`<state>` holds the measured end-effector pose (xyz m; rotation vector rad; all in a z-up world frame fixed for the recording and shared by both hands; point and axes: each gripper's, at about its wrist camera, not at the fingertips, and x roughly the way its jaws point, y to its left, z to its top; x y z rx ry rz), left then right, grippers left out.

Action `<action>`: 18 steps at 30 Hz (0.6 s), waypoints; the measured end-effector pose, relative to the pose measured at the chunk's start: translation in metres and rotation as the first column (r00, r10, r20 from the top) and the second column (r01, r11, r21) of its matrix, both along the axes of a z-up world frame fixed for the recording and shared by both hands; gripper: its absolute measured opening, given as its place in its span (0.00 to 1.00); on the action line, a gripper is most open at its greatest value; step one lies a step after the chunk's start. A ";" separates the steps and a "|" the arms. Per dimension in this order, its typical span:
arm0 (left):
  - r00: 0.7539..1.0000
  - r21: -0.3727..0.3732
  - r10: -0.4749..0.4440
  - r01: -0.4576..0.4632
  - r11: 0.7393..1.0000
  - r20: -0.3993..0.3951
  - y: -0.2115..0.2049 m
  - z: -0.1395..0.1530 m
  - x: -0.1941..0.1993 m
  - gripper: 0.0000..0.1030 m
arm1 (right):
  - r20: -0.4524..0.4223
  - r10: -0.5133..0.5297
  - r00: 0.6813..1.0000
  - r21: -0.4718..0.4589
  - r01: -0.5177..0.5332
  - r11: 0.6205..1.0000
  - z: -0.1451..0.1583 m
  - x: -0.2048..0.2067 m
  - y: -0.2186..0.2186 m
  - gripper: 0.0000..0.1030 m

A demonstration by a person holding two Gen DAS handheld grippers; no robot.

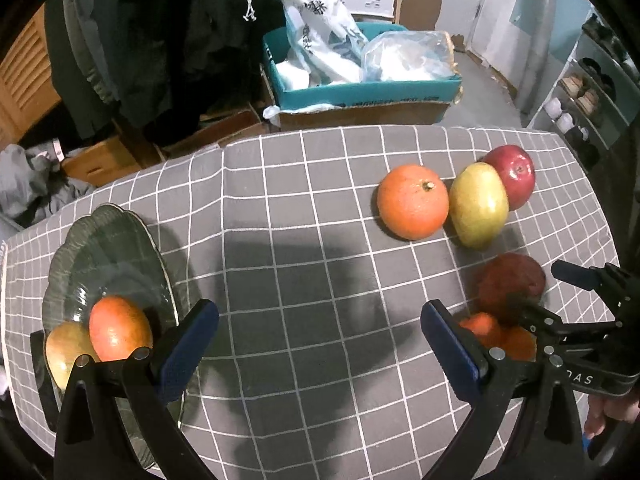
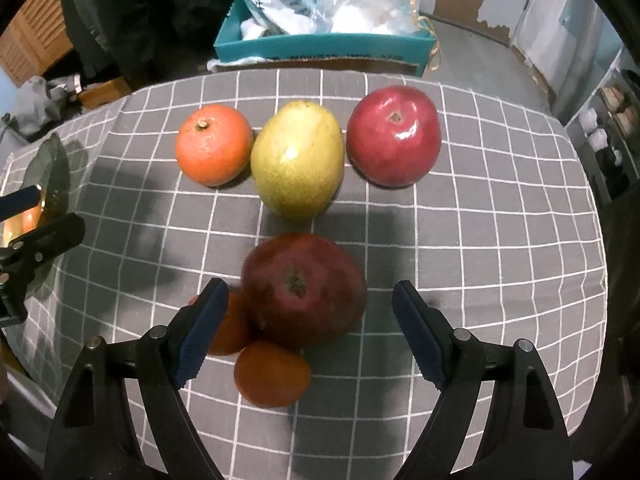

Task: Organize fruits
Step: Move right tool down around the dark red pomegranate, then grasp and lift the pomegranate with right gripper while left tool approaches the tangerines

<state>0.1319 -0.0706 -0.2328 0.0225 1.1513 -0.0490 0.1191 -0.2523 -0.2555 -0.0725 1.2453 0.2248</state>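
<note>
1. On the grey checked tablecloth (image 2: 500, 208), the right wrist view shows a row at the far side: an orange (image 2: 214, 145), a yellow-green mango (image 2: 298, 160) and a shiny red apple (image 2: 394, 135). The orange touches the mango; the apple sits just beside it.
2. Nearer, a dull red apple (image 2: 305, 289), stem up, lies between the wide-spread fingers of the right gripper (image 2: 308, 334), which holds nothing. Two small tangerines (image 2: 272, 374) touch it; one is partly hidden behind the left finger.
3. Only the left wrist view shows the glass plate (image 1: 108, 240) clearly, holding a red-orange mango (image 1: 119, 328) and a yellowish fruit (image 1: 64, 350), partly hidden by the gripper's frame.
4. The left gripper (image 1: 320, 340) is wide open and empty above bare cloth.
5. The yellow-green mango's long axis runs roughly away from the right camera.
</note>
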 end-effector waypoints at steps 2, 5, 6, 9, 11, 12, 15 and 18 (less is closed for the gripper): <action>1.000 0.004 -0.001 0.001 1.000 -0.004 -0.001 -0.003 0.001 0.99 | -0.012 -0.007 1.000 0.005 0.008 1.000 -0.004 0.001 -0.001 0.82; 1.000 0.012 -0.005 0.005 1.000 -0.012 -0.002 -0.007 0.002 0.99 | -0.032 -0.016 0.999 0.014 0.017 1.000 -0.012 0.004 -0.002 0.82; 1.000 0.014 -0.007 0.008 1.000 -0.016 -0.003 -0.008 0.002 0.99 | -0.041 -0.019 0.999 0.023 0.020 1.000 -0.015 0.005 -0.003 0.82; 1.000 0.018 -0.012 0.012 1.000 -0.024 -0.004 -0.012 0.002 0.99 | -0.061 -0.036 0.998 0.050 0.039 0.998 -0.022 0.008 -0.005 0.82; 0.999 0.019 -0.018 0.018 1.000 -0.027 -0.006 -0.013 0.001 0.99 | -0.077 -0.049 0.996 0.077 0.055 0.995 -0.025 0.010 -0.009 0.81; 0.999 0.019 -0.021 0.022 1.000 -0.029 -0.007 -0.014 0.000 0.99 | -0.084 -0.053 0.995 0.087 0.061 0.994 -0.025 0.011 -0.010 0.79; 0.999 0.014 -0.036 0.036 0.999 -0.035 -0.011 -0.015 0.001 0.99 | -0.099 -0.055 0.994 0.111 0.066 0.992 -0.027 0.012 -0.012 0.75; 0.998 0.013 -0.053 0.054 0.998 -0.041 -0.018 -0.017 0.000 0.99 | -0.086 -0.057 0.995 0.099 0.066 0.993 -0.025 0.011 -0.011 0.75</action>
